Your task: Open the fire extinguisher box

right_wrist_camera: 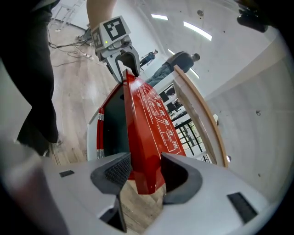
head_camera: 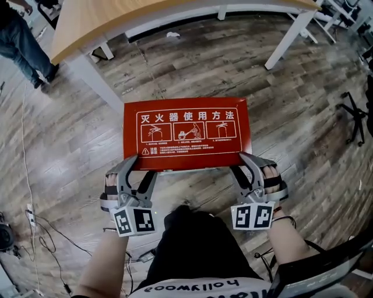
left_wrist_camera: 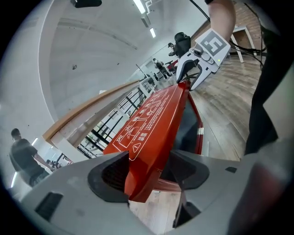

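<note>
Red lid [head_camera: 186,131] barely ajar. L gripper [head_camera: 141,169], R gripper [head_camera: 239,164] straddle its near corners, fingers [right_wrist_camera: 115,172] apart, unclamped. Lift still to do.

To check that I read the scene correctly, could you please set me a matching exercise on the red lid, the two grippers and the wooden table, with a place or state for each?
1 red lid
2 left gripper
3 right gripper
4 wooden table

a astride the lid's near right corner
b beyond the lid, at the head view's top
c raised, dark inside showing beneath
d astride the lid's near left corner

Pairs: 1-c, 2-d, 3-a, 4-b
</note>
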Tool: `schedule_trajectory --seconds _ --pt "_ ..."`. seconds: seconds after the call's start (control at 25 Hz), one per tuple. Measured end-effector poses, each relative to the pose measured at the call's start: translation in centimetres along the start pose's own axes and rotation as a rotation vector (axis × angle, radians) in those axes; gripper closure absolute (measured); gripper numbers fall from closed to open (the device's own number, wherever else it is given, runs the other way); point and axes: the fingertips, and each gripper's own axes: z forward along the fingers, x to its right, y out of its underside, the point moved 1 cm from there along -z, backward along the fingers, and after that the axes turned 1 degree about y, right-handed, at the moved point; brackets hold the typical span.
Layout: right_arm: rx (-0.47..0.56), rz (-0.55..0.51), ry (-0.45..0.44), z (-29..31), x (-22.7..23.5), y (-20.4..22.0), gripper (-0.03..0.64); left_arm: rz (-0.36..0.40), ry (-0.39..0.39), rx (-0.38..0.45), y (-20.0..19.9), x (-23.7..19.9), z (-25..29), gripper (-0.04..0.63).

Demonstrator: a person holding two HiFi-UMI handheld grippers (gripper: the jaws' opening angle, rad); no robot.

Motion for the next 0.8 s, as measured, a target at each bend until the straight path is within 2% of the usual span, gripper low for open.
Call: schedule_trajectory --seconds 0.12,0.36,0.64,0.8 --pt "-0.007 0.008 -0.009 -0.4 0.4 -0.1 0.414 0.034 0.01 -0.005 -0.4 -0.1 0.1 0.321" --pt "-0.021 0.038 -0.029 -2.1 2.2 -1.0 0.416 0.03 0.039 0.001 -1.9 -1.2 -1.4 0.345" --pt "-0.035 0.054 -0.049 -4.4 6.8 -2.6 0.416 0.067 0.096 -0.002 -5.4 -4.5 -3.3 0.367" --pt "-0.052 0.069 -0.064 -4.1 11.0 -4.0 0.416 0.092 0.153 -0.003 -7.4 -8.2 -3.3 0.385"
